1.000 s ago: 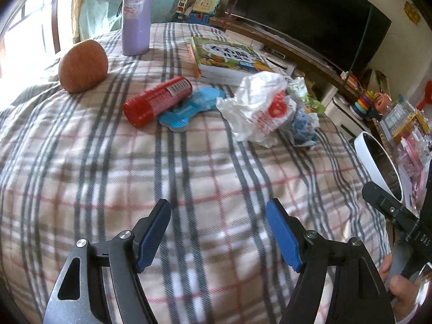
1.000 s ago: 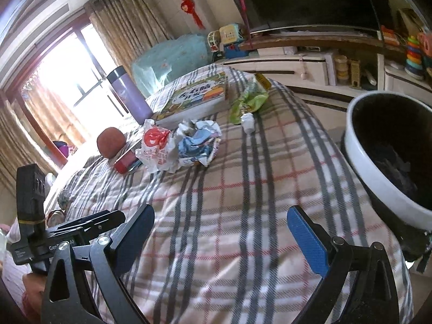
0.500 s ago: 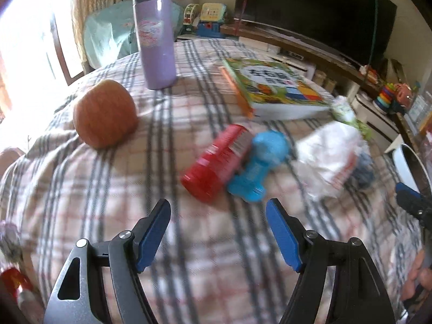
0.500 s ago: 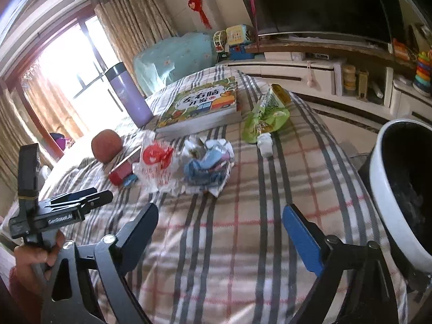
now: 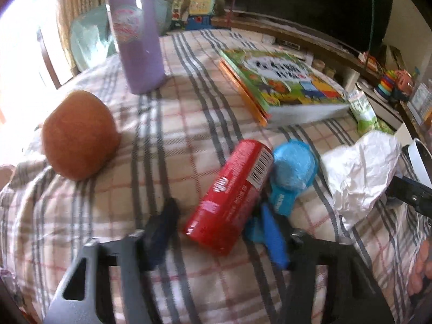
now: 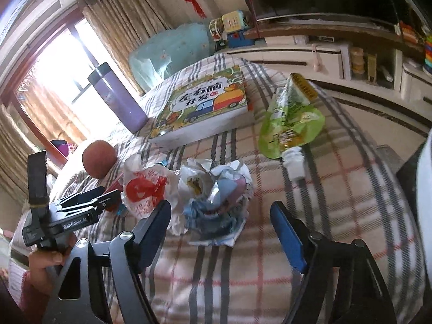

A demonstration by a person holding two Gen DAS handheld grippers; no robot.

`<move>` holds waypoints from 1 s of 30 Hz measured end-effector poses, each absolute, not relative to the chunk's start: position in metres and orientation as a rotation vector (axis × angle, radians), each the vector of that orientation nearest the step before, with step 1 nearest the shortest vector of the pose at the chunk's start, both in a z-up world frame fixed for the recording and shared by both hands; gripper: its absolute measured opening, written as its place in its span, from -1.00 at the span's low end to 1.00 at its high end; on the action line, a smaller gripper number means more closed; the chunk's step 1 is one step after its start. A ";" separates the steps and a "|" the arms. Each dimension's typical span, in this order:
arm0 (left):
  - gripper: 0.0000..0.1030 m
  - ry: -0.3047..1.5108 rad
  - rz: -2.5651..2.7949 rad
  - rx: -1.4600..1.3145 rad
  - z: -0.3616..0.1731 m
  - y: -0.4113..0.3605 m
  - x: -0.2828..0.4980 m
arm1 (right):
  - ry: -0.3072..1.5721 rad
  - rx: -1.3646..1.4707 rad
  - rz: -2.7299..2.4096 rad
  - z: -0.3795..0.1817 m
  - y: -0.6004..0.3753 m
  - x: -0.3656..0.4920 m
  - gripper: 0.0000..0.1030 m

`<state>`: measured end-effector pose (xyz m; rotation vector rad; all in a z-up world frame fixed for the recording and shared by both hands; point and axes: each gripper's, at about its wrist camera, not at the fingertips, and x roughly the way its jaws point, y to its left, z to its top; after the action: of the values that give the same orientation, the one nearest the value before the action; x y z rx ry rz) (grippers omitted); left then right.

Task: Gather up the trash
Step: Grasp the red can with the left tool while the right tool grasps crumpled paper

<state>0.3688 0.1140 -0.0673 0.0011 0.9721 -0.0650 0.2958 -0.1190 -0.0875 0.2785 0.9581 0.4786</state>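
fingers [image 5: 272, 240] closing, astride red tube [image 5: 229, 197] | book [image 6: 205, 108]: 左右脑开发 | "genrobot.ai"

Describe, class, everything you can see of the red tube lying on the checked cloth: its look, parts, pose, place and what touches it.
The red tube is a cylinder in a glossy printed wrapper with white lettering and a white barcode label near its far end. It lies on its side on the checked cloth, running diagonally away from the camera. A blue wrapper lies against its right side. Its near end sits between the fingers of the left gripper, which have just been closing; contact cannot be told through the blur.
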 end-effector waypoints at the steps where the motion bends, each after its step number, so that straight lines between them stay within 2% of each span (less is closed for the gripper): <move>1: -0.02 0.969 -0.064 0.004 -0.068 0.113 0.369 | 0.967 0.275 0.480 -0.091 -0.116 0.299 0.44; 6: -0.27 0.960 -0.061 0.007 -0.066 0.107 0.357 | 0.968 0.265 0.482 -0.096 -0.111 0.301 -0.11; 9: -0.30 0.963 -0.049 -0.012 -0.063 0.105 0.342 | 0.955 0.270 0.482 -0.093 -0.117 0.295 -0.34; 20: -0.32 0.934 -0.110 -0.165 -0.040 0.087 0.268 | 0.918 0.302 0.469 -0.081 -0.156 0.258 -0.39; 30: -0.35 0.921 -0.223 -0.164 -0.028 0.036 0.231 | 0.889 0.321 0.445 -0.069 -0.193 0.223 -0.39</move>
<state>0.2308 0.0358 -0.0282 -0.1644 0.9208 -0.2232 0.2232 -0.1931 -0.0688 0.3214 0.8890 0.4453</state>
